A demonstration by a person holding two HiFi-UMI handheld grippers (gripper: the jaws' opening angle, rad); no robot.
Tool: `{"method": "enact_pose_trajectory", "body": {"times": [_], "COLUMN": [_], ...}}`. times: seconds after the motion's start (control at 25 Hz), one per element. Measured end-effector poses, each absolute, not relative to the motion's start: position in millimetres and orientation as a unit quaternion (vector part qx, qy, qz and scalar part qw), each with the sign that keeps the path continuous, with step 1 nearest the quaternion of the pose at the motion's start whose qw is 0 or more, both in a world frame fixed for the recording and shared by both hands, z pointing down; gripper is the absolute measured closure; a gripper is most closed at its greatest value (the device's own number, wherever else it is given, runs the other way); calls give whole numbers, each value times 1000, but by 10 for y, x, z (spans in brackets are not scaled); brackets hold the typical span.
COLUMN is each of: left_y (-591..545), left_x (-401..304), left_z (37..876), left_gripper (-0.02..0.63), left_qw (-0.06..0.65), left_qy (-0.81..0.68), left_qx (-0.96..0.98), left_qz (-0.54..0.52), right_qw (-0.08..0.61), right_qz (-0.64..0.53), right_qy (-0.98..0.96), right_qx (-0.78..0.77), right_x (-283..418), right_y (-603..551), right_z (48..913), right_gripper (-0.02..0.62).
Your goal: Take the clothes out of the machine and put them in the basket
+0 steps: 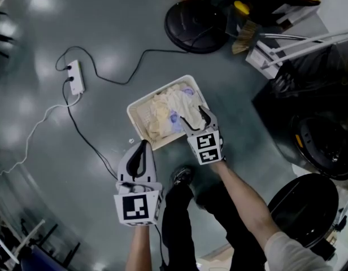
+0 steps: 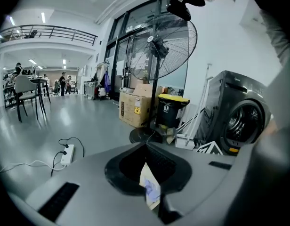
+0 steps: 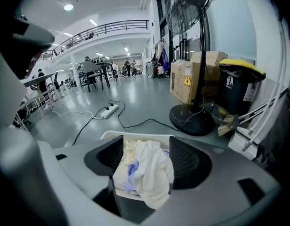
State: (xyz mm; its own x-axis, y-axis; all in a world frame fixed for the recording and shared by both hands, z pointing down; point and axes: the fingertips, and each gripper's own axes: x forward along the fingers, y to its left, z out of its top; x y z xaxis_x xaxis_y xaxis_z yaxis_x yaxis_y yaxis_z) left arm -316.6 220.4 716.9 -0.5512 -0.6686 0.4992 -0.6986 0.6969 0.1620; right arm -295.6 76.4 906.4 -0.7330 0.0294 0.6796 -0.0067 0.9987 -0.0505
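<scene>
- The clothes (image 1: 168,112) lie heaped in the basket (image 1: 157,94). They are pale cloth with a little blue print, and the heap follows the basket's long axis.
- The machine (image 1: 325,143) stands to the right of the basket, well apart. Its drum is dark, so I cannot tell if more clothes wait inside.
- The right gripper (image 1: 191,113) hangs over the basket's right edge, jaws wide apart and gripping nothing. I judge this hand the nearer one to the machine.
- The left gripper (image 1: 143,143) is just beside the basket's near corner, jaws drawn together. A pale strip shows in the slit between them, pinched or lying beyond, I cannot tell.
- Both grippers slant downward toward the basket.
</scene>
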Motion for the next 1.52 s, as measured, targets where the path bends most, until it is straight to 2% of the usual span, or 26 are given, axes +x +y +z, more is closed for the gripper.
{"method": "enact_pose_trajectory", "body": {"times": [0.16,0.48,0.6,0.84,1.12,1.52], "left_y": [2144,2129,2045,1750,1038,-36], "left_x": [-3183,-3331,-3445,-3378,-3095,-2256], "left_z": [6671,5561,5108,4307,3412,2491], "left_gripper": [588,588,588,588,588,588], "left_qw": [270,267,258,243,213,171], "left_qy": [-880,-877,-875,-864,-838,-776], "left_qx": [391,399,408,438,499,602], "left_qz": [18,33,35,55,63,77], "right_qw": [342,311,306,260,209,178], "right_qz": [31,37,51,67,75,55], "right_qy": [-939,-949,-950,-963,-969,-937], "right_qx": [10,26,24,31,111,295], "right_x": [-2860,-2799,-2823,-2683,-2187,-516], "right_y": [688,688,657,522,-68,-1202], "right_z": [8227,6530,5929,4704,3583,2498], "right_gripper": [343,530,566,572,572,572]}}
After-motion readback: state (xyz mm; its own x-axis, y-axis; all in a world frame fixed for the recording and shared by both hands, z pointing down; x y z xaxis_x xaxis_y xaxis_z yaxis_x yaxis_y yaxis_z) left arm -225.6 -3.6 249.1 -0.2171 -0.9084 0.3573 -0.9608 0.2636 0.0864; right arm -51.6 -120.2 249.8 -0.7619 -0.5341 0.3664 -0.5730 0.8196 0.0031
